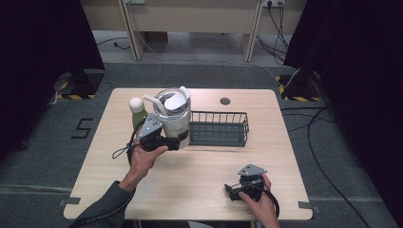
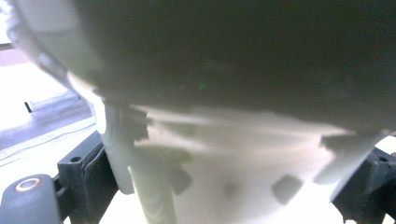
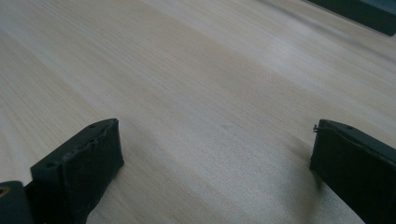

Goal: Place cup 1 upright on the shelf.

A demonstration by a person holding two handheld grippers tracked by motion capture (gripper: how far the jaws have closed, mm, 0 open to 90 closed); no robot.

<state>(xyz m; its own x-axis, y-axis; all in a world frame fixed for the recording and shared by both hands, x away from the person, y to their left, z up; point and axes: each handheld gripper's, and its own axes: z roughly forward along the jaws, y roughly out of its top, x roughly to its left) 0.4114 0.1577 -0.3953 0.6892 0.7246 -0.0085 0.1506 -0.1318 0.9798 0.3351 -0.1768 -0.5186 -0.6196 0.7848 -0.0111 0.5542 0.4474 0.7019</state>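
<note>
- The light wooden table point(image 1: 199, 166) carries everything.
- The dark wire basket point(image 1: 219, 128) stands near the middle of the table.
- The clear jug with white base and white lid point(image 1: 173, 115) stands just left of the basket; a green bottle with a white cap point(image 1: 138, 112) is beside it.
- The left gripper point(image 1: 177, 141) has its jaws closed around the jug's white base point(image 2: 243, 168).
- The right gripper point(image 1: 230, 191) rests low on the table near the front edge, jaws wide open, holding nothing.

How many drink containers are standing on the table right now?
2. The large clear jug with the white lid stands left of the wire basket, held by the left gripper. The green bottle stands just left of the jug; another could hide behind it.
</note>
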